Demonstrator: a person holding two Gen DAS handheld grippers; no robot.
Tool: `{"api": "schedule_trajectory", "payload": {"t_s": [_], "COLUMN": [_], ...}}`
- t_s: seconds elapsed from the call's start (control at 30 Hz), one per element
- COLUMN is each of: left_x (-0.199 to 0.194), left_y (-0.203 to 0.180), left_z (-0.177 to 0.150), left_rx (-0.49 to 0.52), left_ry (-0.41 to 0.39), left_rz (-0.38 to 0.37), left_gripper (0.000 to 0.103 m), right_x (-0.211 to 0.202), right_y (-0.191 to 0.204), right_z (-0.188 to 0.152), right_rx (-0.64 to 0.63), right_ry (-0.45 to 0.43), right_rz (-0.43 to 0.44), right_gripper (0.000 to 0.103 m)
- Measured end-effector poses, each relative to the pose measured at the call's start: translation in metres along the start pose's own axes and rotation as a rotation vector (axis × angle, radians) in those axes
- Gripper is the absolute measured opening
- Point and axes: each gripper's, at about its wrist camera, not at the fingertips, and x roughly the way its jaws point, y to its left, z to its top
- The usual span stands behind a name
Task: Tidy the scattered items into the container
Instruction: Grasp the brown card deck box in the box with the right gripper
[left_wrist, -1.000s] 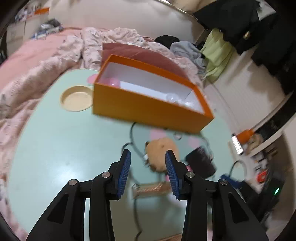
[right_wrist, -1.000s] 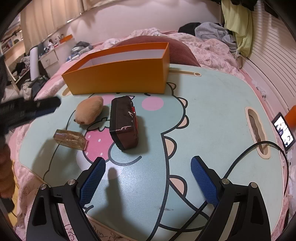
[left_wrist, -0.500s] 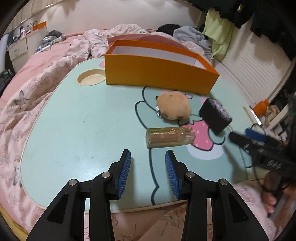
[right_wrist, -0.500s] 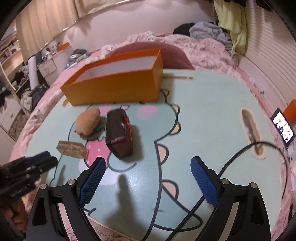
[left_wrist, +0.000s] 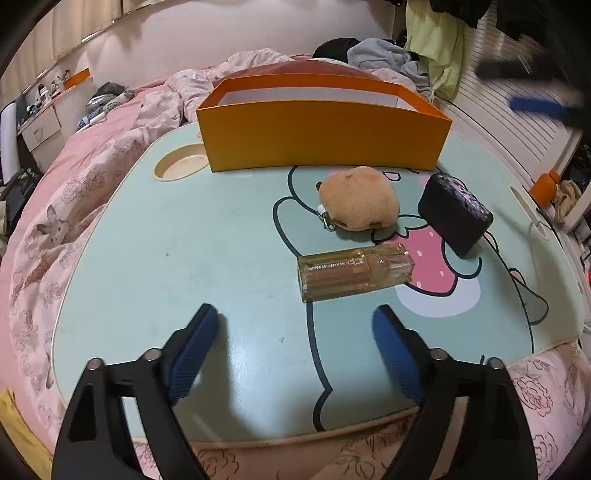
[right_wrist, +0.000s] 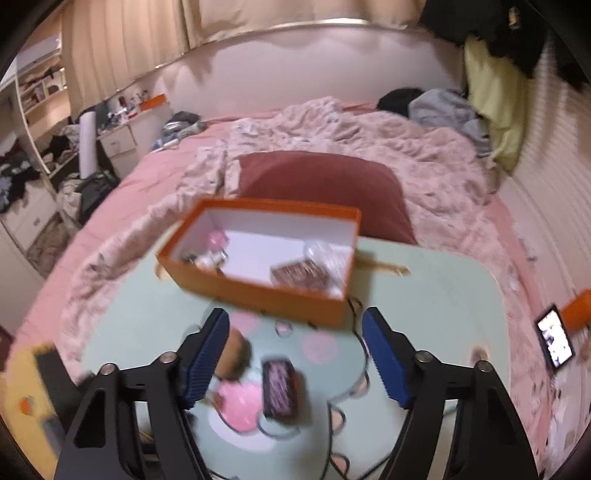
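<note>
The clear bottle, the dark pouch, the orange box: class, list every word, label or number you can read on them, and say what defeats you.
Clear bottle: a strip of print along its side, too small to read.
Dark pouch: pale pattern only, no legible text.
Orange box: plain walls, no text.
Phone screen: lit, too blurred to read.
No text can be quoted.

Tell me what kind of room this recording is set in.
Most likely a bedroom: a low cartoon-print table sits on a bed with pink bedding, clothes are piled by the wall, and a dresser stands alongside.
</note>
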Motion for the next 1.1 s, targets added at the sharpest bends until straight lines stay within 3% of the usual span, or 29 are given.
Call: {"api": "schedule_trajectory", "payload": {"t_s": [0.07,0.13,0.23,0.33,0.4,0.47,0.53,0.63,0.73,0.77,0.9,1.0,1.1], "left_x": [0.003,0.003,0.001,0.001,0.001,0.001,0.002,0.002,0.002,0.002,0.003,0.003,0.003], "left_y": [-0.002,-0.003,-0.003,-0.003,-0.002,-0.002,-0.002,-0.003,-0.003,-0.003,-0.003,-0.002,-0.001], "left_z": [0.000,0.000,0.000,0.000,0.000,0.000,0.000,0.000,0.000,0.000,0.000,0.000,0.000], "left_rx": [0.004,0.006,0.005,0.005,0.005,0.005,0.005,0.007,0.006,0.006,0.005,0.004,0.005], "left_ry": [0.001,-0.001,-0.002,-0.003,-0.004,-0.006,-0.006,-0.008,-0.008,-0.009,-0.010,-0.010,-0.010], "left_rz": [-0.003,-0.005,-0.006,-0.006,-0.007,-0.008,-0.008,-0.007,-0.008,-0.009,-0.010,-0.011,-0.011], "left_gripper": [0.103,0.103,0.103,0.103,0.103,0.103,0.103,0.103,0.103,0.103,0.103,0.103,0.103], "right_x": [0.016,0.048,0.102,0.144,0.157,0.168,0.179,0.190,0.198,0.197,0.183,0.158,0.112], "right_y": [-0.001,-0.001,0.004,0.005,0.000,-0.004,-0.005,0.002,0.010,0.011,0.004,-0.005,-0.013], "right_z": [0.025,0.046,0.059,0.061,0.062,0.060,0.058,0.060,0.062,0.063,0.069,0.080,0.088], "right_rx": [0.010,0.005,-0.001,-0.027,-0.023,0.009,0.039,0.025,-0.022,-0.026,0.049,0.076,0.141], "right_ry": [0.071,0.194,0.404,0.528,0.562,0.628,0.678,0.664,0.646,0.633,0.599,0.499,0.370], "right_rz": [0.026,0.054,0.082,-0.040,-0.132,-0.119,-0.087,-0.136,-0.219,-0.229,-0.107,-0.071,0.029], "right_gripper": [0.052,0.044,0.041,0.041,0.045,0.071,0.073,0.073,0.046,0.042,0.041,0.041,0.041]}}
